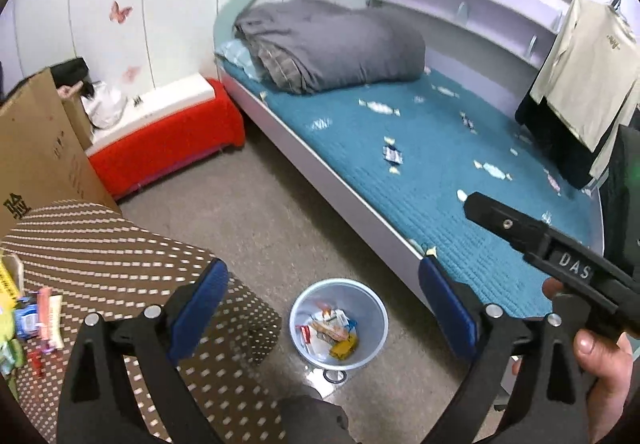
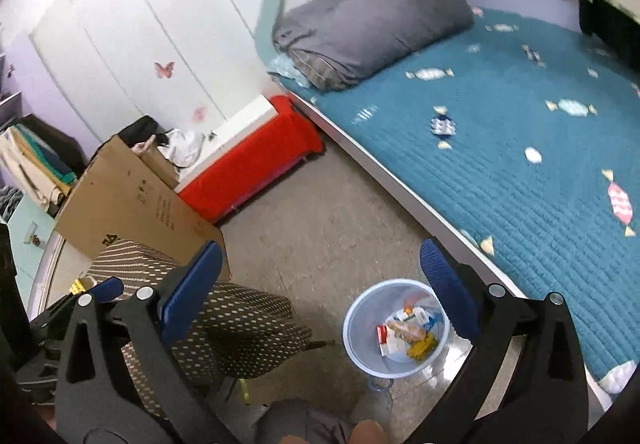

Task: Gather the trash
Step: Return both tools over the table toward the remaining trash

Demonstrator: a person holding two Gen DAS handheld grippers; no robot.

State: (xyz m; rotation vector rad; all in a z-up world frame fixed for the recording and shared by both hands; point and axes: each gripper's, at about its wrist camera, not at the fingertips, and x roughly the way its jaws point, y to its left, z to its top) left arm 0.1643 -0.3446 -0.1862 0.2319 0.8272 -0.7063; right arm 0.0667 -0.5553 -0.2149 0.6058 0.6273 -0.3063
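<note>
A pale round bin (image 1: 297, 310) (image 2: 349, 324) stands on the floor beside the bed, with several wrappers and small packets (image 1: 332, 332) (image 2: 406, 336) lying in it. My left gripper (image 1: 324, 296) hangs open above the bin, nothing between its blue pads. My right gripper (image 2: 320, 280) is also open and empty, with the bin low between its fingers. In the left wrist view a hand (image 1: 600, 356) holds the right gripper's black body at the right edge. More small packets (image 1: 44, 316) lie on the dotted table's left end.
A brown dotted table (image 1: 120, 256) (image 2: 240, 316) stands left of the bin. A bed with a teal candy-print quilt (image 1: 400, 164) (image 2: 520, 164) and a grey duvet (image 1: 332, 44) fills the right. A red bench (image 1: 172, 148) and a cardboard box (image 2: 132, 204) sit by the wall.
</note>
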